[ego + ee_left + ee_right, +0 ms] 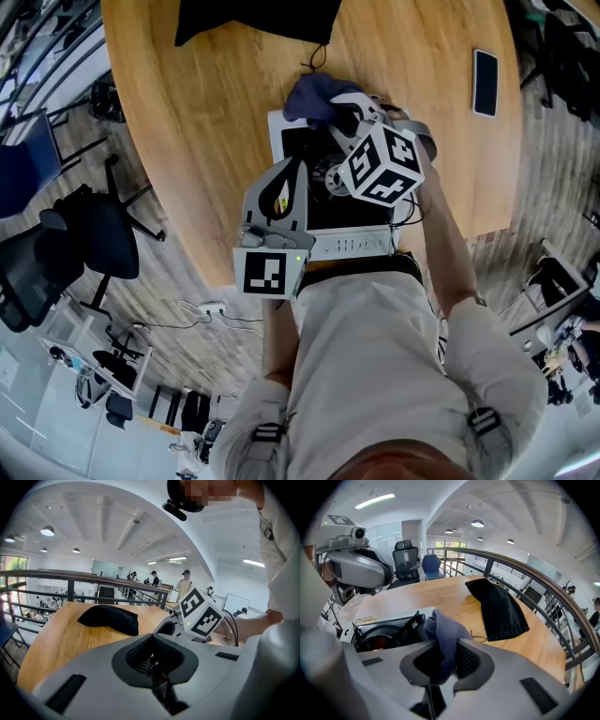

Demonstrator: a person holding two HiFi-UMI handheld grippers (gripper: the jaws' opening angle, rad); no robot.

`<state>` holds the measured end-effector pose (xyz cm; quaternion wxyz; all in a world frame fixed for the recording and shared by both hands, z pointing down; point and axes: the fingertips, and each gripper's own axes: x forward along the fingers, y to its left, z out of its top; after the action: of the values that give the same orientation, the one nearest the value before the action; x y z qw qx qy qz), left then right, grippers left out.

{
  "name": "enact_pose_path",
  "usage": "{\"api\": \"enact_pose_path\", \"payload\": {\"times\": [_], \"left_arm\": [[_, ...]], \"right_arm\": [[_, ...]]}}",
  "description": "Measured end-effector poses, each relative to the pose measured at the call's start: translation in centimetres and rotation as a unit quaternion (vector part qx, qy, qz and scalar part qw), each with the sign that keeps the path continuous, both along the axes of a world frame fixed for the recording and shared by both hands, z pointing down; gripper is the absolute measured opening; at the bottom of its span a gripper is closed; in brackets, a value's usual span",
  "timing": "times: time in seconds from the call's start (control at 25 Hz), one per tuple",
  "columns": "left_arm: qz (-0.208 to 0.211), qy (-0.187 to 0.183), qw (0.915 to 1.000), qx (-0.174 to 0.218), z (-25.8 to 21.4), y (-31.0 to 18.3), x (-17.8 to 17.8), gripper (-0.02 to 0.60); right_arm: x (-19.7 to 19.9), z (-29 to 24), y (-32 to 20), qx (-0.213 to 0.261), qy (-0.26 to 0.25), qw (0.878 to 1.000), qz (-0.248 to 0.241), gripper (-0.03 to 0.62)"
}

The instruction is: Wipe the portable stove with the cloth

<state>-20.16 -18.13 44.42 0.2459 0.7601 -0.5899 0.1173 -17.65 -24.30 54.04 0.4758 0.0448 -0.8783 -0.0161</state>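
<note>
Left gripper [299, 165] is held pressed together, empty, over one portable stove [352, 246]; one blue cloth [314, 97] is pinched by right gripper [343, 118]; one black pouch [253, 19] is seen beyond.

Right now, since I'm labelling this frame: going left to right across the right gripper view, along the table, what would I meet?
portable stove → cloth → black pouch
</note>
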Motion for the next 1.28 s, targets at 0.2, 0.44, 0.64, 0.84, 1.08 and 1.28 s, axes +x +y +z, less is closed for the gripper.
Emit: {"api": "enact_pose_path", "payload": {"times": [0.2,0.44,0.64,0.84,1.08,1.28], "left_arm": [[0.008,-0.002,1.0000,0.002,-0.1,-0.3,0.9,0.020],[0.018,-0.003,0.9998,0.004,-0.4,-0.4,1.7,0.021],[0.027,-0.005,0.9996,0.004,-0.6,-0.6,2.6,0.020],[0.030,-0.008,0.9995,0.004,-0.7,-0.6,3.3,0.021],[0.034,-0.011,0.9993,0.006,-0.9,-0.6,4.1,0.020],[0.040,-0.015,0.9990,0.008,-1.0,-0.6,5.0,0.021]], "right_arm": [[2.3,0.2,-0.9,0.000,0.014,1.000,0.017,0.074],[4.1,0.2,-1.4,0.011,0.032,0.999,0.026,0.074],[5.7,0.1,-1.8,0.019,0.040,0.998,0.035,0.074],[7.7,0.2,-2.4,0.020,0.043,0.998,0.052,0.074],[9.5,0.2,-2.8,0.030,0.048,0.996,0.066,0.074],[10.9,0.2,-3.1,0.037,0.047,0.995,0.079,0.074]]}}
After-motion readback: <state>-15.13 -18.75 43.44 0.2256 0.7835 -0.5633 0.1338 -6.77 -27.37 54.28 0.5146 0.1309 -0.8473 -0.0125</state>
